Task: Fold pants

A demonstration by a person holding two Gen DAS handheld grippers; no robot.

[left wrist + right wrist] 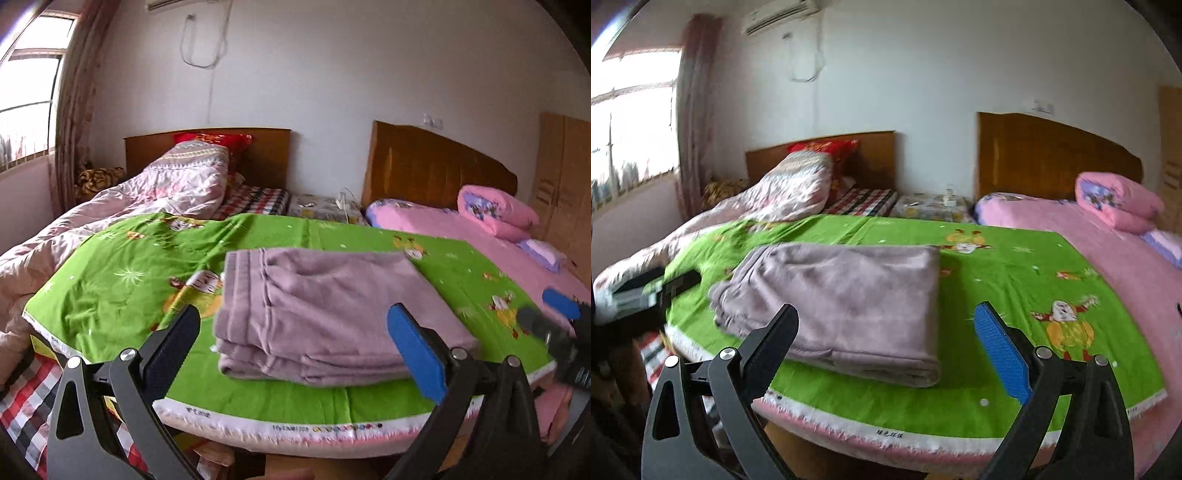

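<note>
Both the left gripper (295,339) and right gripper (886,332) gape empty above soft, seemingly fleecy mauve pants (321,314) folded into a thick rectangle.

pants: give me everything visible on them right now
The pants are mauve, soft and fleecy-looking, folded into a compact rectangular stack of several layers. A ribbed waistband runs along the stack's left side. They lie flat on the green cartoon-print sheet, near its front edge. Neither gripper touches them; both are open and held short of them.

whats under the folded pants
The folded pants lie on a green cartoon-print sheet spread across the work surface. The part of the sheet directly beneath them is covered, so anything there cannot be seen.
</note>
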